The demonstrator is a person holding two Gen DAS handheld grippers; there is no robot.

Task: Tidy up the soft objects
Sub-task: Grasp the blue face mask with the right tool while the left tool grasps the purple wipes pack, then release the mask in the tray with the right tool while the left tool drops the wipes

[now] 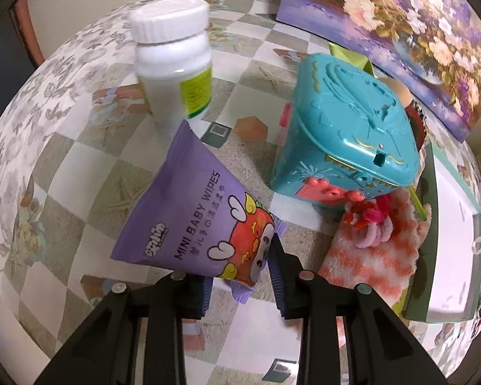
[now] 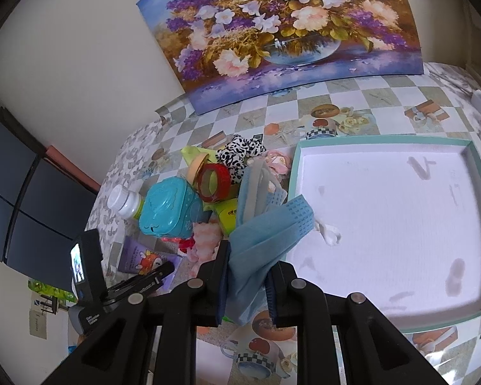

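While the left claw (image 1: 240, 276) pinches the wipes pack (image 1: 189, 211) by its near corner, grip deeper before lifting; the right claw (image 2: 247, 285) holds a blue face mask (image 2: 266, 234) beside the tray (image 2: 477, 173).

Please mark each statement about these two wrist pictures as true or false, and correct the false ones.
1. The right gripper is shut on a light blue disposable face mask. True.
2. The purple plastic pack of mini baby wipes lies between the left gripper's fingers. True.
3. The white plastic bottle with a ribbed cap lies inside the shallow teal-rimmed white box. False: it stands on the table beside the turquoise plastic toy case.
4. The teal-rimmed box is full of soft items. False: nothing rests inside it.
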